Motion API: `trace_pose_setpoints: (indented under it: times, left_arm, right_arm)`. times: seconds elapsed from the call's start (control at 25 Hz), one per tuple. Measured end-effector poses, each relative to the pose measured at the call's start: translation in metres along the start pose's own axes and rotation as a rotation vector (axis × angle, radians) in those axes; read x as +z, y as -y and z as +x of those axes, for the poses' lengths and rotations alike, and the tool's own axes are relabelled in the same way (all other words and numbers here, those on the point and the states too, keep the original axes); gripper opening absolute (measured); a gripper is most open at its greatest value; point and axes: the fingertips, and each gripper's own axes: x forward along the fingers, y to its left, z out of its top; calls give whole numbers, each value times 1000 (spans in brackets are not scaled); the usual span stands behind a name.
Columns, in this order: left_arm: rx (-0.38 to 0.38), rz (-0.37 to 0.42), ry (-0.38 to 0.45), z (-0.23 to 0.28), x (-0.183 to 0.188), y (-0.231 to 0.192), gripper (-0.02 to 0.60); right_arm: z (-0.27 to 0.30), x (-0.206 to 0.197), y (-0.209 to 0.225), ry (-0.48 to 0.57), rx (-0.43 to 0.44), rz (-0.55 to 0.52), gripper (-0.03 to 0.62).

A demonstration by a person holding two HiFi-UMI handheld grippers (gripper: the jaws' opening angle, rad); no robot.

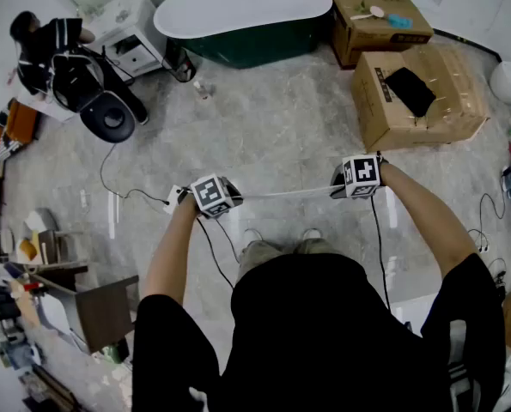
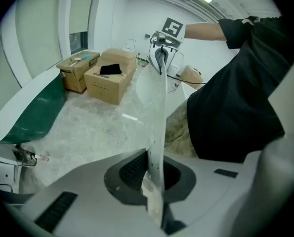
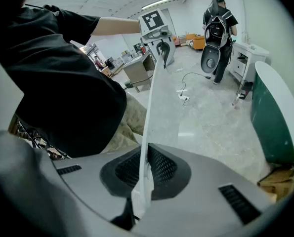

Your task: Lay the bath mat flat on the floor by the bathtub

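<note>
A thin, see-through bath mat (image 1: 282, 193) is stretched taut between my two grippers at waist height, seen edge-on as a pale line. My left gripper (image 1: 232, 201) is shut on its left end and my right gripper (image 1: 335, 190) is shut on its right end. In the left gripper view the mat (image 2: 155, 107) runs from the closed jaws (image 2: 154, 176) up to the right gripper (image 2: 160, 54). In the right gripper view the mat (image 3: 161, 102) runs from the closed jaws (image 3: 144, 172) to the left gripper (image 3: 161, 46). The dark green bathtub (image 1: 246, 24) with a white rim stands ahead across the marble floor.
Two cardboard boxes (image 1: 416, 94) (image 1: 380, 24) stand right of the tub. A person with a backpack (image 1: 59, 54) stands at a white cabinet (image 1: 124, 31) to the left. A cable (image 1: 118, 187) and a small bottle (image 1: 202, 88) lie on the floor.
</note>
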Motion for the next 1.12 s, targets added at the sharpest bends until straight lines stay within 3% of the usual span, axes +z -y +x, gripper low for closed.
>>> trace_pose_setpoints:
  times: [0.24,0.4,0.76,1.12]
  left_arm:
    - [-8,11,-8,0,27,0,25]
    - [-15,-3,-8,-1,39,2,25]
    - [-42,4,-11,11,62,-4,25]
    - [-73,71,22,13,70,-64,25]
  right_arm:
    - [-14,-20,3,3,-10,10,28]
    - [-17,-30,0,1,13,72,28]
    - [-26,-57,17,5,-32,94,26]
    - [-37,-56,62,2,-69,168,26]
